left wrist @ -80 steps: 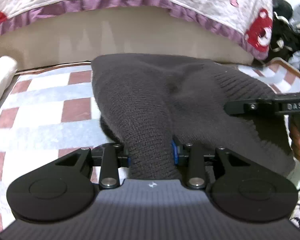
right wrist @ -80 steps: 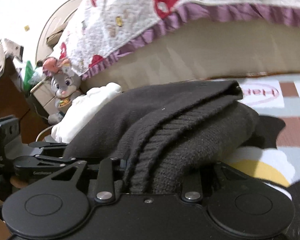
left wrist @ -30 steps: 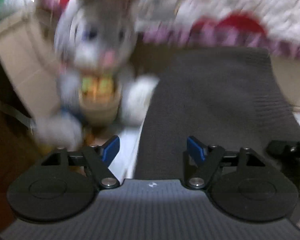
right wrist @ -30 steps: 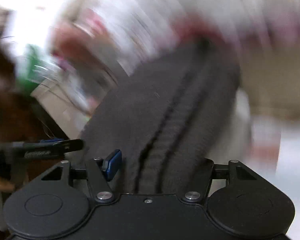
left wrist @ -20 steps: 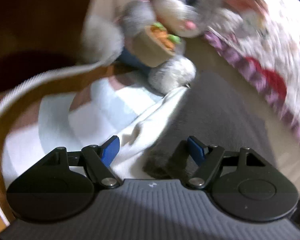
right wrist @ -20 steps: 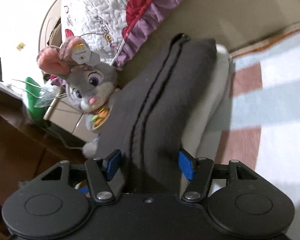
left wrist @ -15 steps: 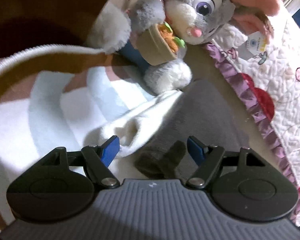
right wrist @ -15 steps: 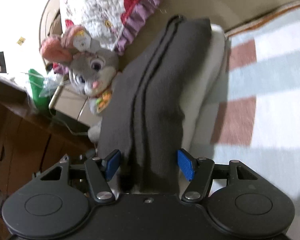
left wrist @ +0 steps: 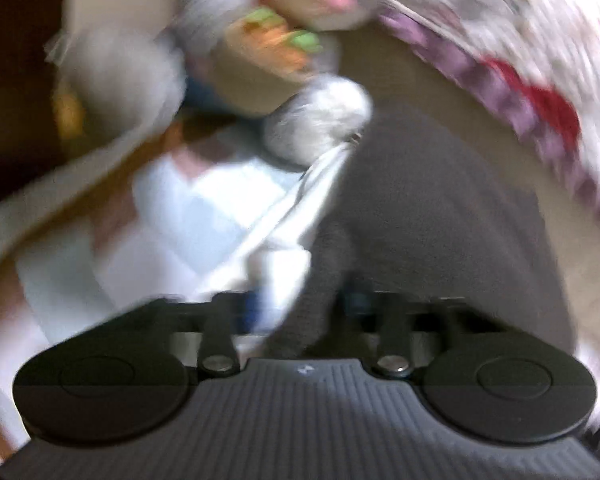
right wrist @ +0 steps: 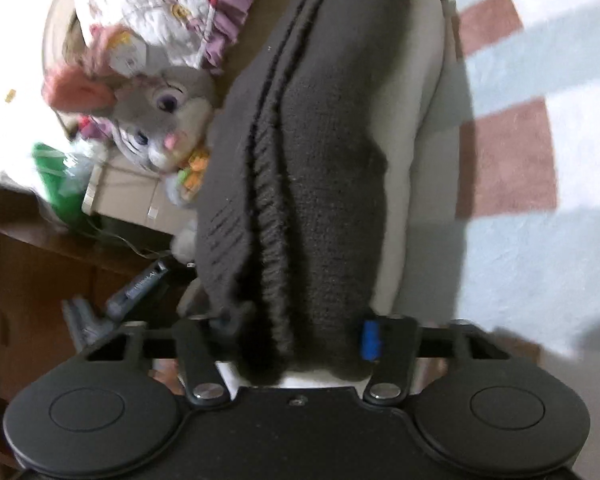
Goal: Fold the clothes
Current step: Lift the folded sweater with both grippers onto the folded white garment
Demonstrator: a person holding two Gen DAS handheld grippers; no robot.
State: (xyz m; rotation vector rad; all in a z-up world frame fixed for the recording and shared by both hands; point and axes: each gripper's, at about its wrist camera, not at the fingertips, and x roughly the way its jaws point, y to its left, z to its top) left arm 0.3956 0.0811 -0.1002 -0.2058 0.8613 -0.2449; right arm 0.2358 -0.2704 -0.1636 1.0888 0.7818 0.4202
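Two grippers work on one dark grey knitted sweater [right wrist: 316, 152], folded into a long thick bundle that runs away from the fingers and lies on a white folded garment [right wrist: 424, 128]. The right gripper [right wrist: 296, 336] has just been closing, and its blue-padded fingers [right wrist: 370, 340] now stand either side of the near end of the bundle, close against the wool; whether the pads press it cannot be told. Beyond and left of these fingers sits a grey plush rabbit with pink ears [right wrist: 156, 120]; to their right spreads a checked blanket of pale blue, white and dusty red [right wrist: 508, 152]. The left gripper [left wrist: 300, 308] has also just been closing; its view is blurred, and its narrowed fingers hold a grey sweater corner and white cloth edge [left wrist: 284, 276] between them.
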